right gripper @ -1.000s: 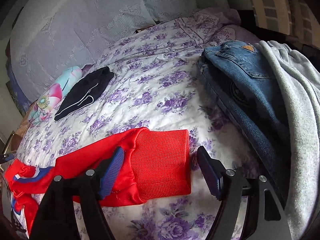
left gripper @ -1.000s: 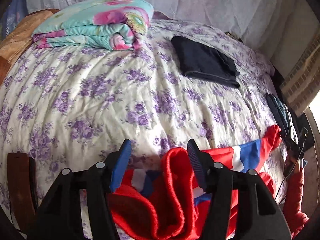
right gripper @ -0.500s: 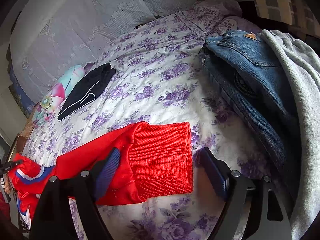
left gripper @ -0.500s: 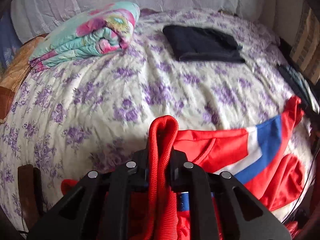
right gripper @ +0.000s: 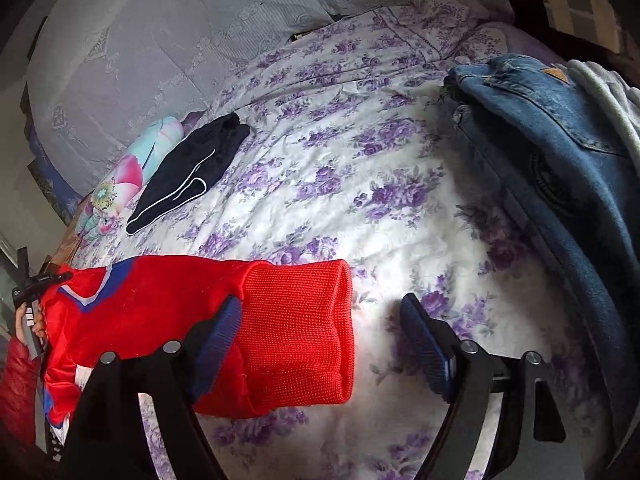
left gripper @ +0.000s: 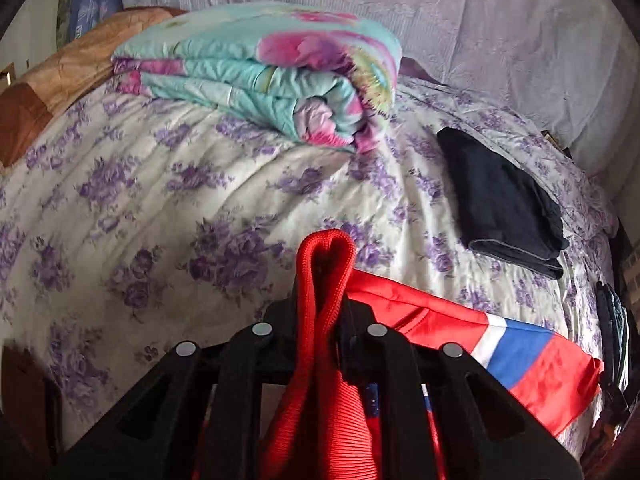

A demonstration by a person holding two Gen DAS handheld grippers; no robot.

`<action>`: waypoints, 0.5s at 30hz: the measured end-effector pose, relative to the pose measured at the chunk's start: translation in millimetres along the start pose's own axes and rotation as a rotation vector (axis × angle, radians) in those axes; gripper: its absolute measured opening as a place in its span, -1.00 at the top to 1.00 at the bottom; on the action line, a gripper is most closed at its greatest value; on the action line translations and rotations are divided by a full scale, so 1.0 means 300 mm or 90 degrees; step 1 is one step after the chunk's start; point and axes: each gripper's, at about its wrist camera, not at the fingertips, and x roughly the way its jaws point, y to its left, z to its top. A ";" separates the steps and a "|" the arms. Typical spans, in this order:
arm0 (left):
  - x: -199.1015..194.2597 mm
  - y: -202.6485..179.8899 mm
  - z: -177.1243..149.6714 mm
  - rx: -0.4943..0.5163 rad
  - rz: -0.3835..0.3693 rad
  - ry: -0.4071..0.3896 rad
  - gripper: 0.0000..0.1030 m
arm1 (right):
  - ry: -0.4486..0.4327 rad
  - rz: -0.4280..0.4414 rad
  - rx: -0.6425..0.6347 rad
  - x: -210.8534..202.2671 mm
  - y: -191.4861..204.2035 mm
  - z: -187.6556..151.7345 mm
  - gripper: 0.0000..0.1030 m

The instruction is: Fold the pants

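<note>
Left wrist view shows our left tongs (left gripper: 326,300) clamped tight on a bunched fold of ribbed red waistband, lifting that end of the red pants (left gripper: 460,320) off the flowered bed (left gripper: 160,208) while the striped leg trails away to the right. In the right wrist view our right tongs (right gripper: 320,332) stand wide apart, empty, straddling the knitted cuff (right gripper: 298,332) that lies flat on the near part of the bed. We judge the pants light, limp and rather slick, so the thick ribbed cuff and waistband offer the surest hold.
</note>
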 end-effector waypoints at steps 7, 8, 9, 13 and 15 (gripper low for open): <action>-0.107 0.008 0.039 -0.017 -0.047 -0.061 0.76 | -0.127 -0.032 -0.061 -0.080 0.095 0.111 0.84; -0.126 -0.003 0.050 -0.012 -0.043 -0.075 0.76 | -0.140 -0.054 -0.075 -0.073 0.113 0.133 0.88; -0.129 -0.012 0.059 -0.005 -0.030 -0.080 0.74 | -0.141 -0.078 -0.081 -0.050 0.121 0.149 0.88; 0.009 0.033 0.039 -0.009 0.087 0.029 -0.52 | 0.004 -0.160 -0.045 0.170 0.046 0.136 0.42; 0.012 0.076 -0.018 -0.027 0.105 0.037 -0.52 | -0.058 -0.135 -0.037 0.087 0.054 0.126 0.21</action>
